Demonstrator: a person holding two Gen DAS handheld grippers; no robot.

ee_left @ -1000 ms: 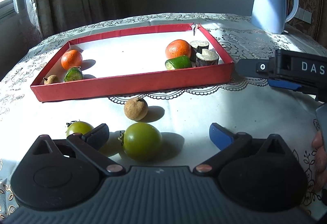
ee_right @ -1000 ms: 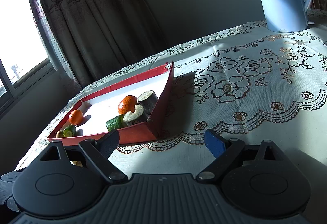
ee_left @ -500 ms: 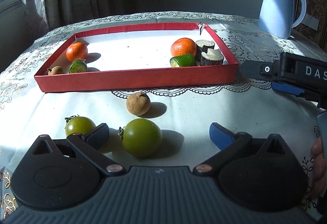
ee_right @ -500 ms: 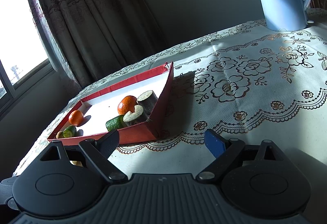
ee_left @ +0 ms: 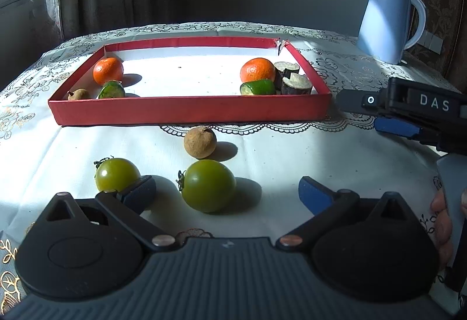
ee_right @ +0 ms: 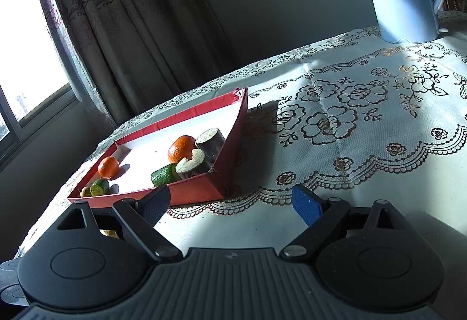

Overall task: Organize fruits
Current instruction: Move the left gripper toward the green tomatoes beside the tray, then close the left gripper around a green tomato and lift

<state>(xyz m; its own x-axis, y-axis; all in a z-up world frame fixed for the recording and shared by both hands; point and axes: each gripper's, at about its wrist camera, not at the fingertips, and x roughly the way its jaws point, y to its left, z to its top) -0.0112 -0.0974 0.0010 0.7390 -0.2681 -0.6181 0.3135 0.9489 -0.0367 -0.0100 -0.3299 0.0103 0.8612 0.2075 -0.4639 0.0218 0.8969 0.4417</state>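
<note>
The left gripper (ee_left: 226,193) has drawn back a little from the red tray (ee_left: 189,109) since a second ago, its fingers spread wide around the larger green tomato (ee_left: 208,185), which sits on the tablecloth (ee_left: 277,162) between them, untouched. The smaller green tomato (ee_left: 116,174) now shows fully beside the left finger, with the brown fruit (ee_left: 200,142) just beyond. The right gripper (ee_right: 230,203) hovers unchanged, spread and empty, beside the tray (ee_right: 192,193).

We see a surface (ee_left: 292,150) under a lace cloth (ee_right: 364,121). On it lie a red tray (ee_left: 189,111), a kettle (ee_left: 385,25), a brown fruit (ee_left: 200,142) near the tray and two green tomatoes (ee_left: 116,174) (ee_left: 208,185).
</note>
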